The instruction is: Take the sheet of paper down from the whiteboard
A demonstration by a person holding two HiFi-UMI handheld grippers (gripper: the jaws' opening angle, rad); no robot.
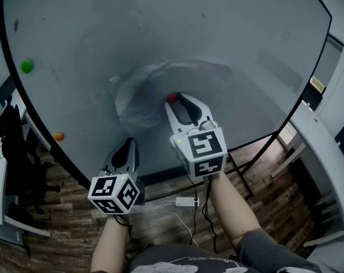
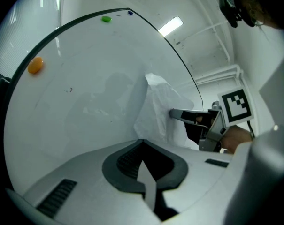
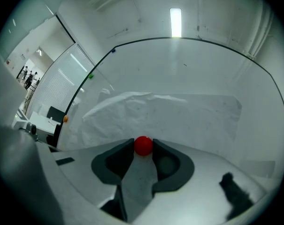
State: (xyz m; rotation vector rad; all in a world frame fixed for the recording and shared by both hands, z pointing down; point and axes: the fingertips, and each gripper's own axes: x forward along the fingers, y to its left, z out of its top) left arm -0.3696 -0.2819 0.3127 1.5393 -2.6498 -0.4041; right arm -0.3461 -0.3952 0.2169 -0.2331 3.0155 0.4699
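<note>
A crumpled white sheet of paper (image 1: 160,90) hangs on the whiteboard (image 1: 228,27), bulging off it. A red ball magnet (image 1: 172,97) sits on the sheet near its lower middle. My right gripper (image 1: 180,99) points level at the board, and in the right gripper view the red magnet (image 3: 143,145) fills the gap between both fingertips. My left gripper (image 1: 130,143) is lower and to the left, jaws shut. In the left gripper view its tips (image 2: 142,141) meet at the sheet's (image 2: 156,109) lower corner, and the paper seems pinched there.
A green magnet (image 1: 27,66) and an orange magnet (image 1: 58,136) stick to the board's left side. A small blue magnet (image 2: 130,13) sits near the top edge. Below the board are wood flooring, a power strip (image 1: 187,201) with cables, and a desk with a chair (image 1: 12,147) at left.
</note>
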